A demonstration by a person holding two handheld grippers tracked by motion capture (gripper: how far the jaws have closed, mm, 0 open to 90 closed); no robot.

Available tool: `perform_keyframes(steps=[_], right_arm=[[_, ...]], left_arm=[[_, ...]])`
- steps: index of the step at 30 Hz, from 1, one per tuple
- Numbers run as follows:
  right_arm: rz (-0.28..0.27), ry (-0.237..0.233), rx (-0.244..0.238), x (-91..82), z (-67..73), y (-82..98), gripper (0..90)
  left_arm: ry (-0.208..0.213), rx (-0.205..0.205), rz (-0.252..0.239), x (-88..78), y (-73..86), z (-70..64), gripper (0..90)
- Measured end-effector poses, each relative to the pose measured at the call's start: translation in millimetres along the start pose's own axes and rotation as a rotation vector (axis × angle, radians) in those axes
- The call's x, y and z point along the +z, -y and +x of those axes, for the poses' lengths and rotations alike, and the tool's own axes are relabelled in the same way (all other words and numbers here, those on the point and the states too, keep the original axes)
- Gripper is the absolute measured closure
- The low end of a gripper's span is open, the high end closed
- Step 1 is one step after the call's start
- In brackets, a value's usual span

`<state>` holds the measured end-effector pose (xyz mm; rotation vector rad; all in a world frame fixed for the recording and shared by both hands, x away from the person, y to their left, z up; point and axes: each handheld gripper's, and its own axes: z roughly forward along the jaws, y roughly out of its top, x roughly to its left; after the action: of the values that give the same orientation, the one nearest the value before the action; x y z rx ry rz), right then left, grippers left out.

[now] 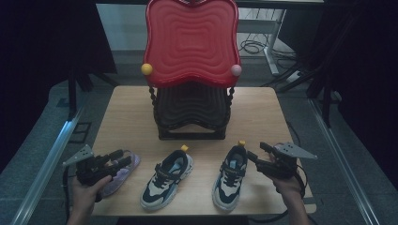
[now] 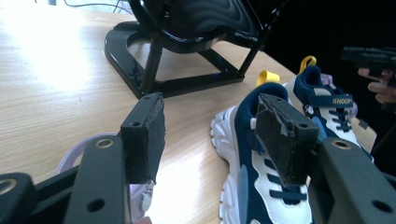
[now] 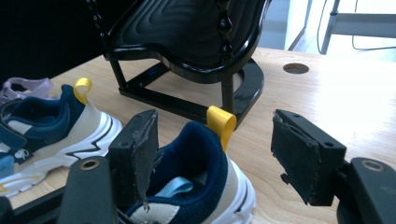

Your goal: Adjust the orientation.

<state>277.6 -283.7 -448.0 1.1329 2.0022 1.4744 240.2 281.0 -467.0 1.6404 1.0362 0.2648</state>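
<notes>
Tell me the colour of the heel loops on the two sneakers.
Yellow heel loops on both sneakers; the right gripper view shows them best.

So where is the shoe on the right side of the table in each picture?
High view: the right shoe sits at bottom middle-right, next to the right gripper.
Left gripper view: far right, with SNOOPY on its tongue.
Right gripper view: bottom middle, between the open jaws.
Shared landmark: the black rack behind the shoes.

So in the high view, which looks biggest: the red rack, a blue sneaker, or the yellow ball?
1. Red rack, by far the biggest.
2. Blue sneaker; its partner sneaker looks alike in size.
3. Yellow ball, the smallest.
</notes>
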Motion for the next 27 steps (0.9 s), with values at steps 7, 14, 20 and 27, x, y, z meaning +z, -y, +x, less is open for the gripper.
perform_keyframes(steps=[7,14,20,27], right_arm=[[0.01,-0.02,-0.021,6.6,0.8,-2.7,32.4],[0.019,0.006,-0.01,4.9,0.6,2.8,32.7],[0.024,0.018,-0.01,5.0,2.0,3.0,33.0],[0.045,0.031,-0.004,4.9,0.4,8.1,33.0]], left_arm=[[-0.024,0.041,0.01,-8.9,-6.2,-5.1,48.8],[0.016,0.041,0.038,-4.5,-4.8,-5.7,71.2],[0.038,0.047,0.093,-3.7,-3.9,-7.6,86.1],[0.037,0.035,0.127,-1.2,-3.2,-5.6,90.0]])
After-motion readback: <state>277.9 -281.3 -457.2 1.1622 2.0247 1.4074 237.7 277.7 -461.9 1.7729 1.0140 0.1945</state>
